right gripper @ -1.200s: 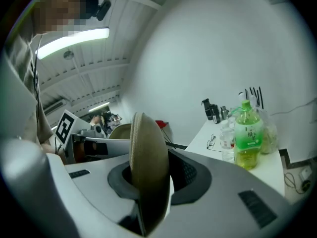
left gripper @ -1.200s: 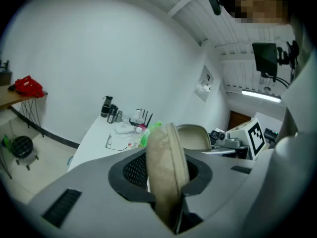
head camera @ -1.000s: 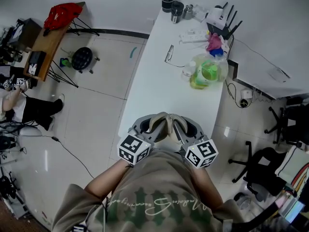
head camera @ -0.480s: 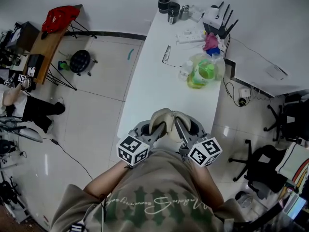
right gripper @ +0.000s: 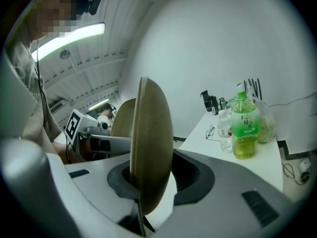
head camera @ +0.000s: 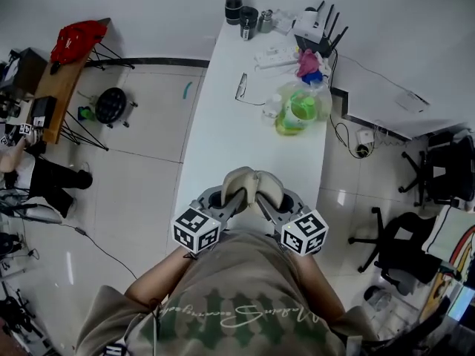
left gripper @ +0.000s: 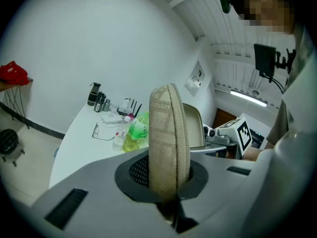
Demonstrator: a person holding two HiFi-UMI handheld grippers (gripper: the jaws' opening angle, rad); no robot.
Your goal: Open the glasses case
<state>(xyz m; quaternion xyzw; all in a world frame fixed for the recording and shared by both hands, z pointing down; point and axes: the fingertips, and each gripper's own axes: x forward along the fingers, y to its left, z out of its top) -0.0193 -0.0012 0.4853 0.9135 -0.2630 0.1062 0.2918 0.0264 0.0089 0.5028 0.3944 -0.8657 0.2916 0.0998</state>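
A beige fabric glasses case [head camera: 251,186] is held up over the near end of the white table [head camera: 223,136], its two shells spread apart like a clam. My left gripper [head camera: 234,199] is shut on the left shell [left gripper: 168,143], which stands edge-on between its jaws. My right gripper [head camera: 266,200] is shut on the right shell [right gripper: 148,148], also edge-on. From the left gripper view the other shell [left gripper: 194,125] and the right gripper's marker cube [left gripper: 243,133] show beyond it. Whatever lies inside the case is hidden.
Farther along the table lie a pair of glasses [head camera: 241,87], a green bottle [head camera: 291,113] in a clear bag, a power strip [head camera: 273,54], a router [head camera: 312,24] and dark flasks [head camera: 234,2]. Office chairs [head camera: 438,173] stand right of the table, a wooden bench [head camera: 63,80] left.
The head view has drifted, so the table and its things sit further left and higher. Both grippers stay close together at the near end, holding the case shells.
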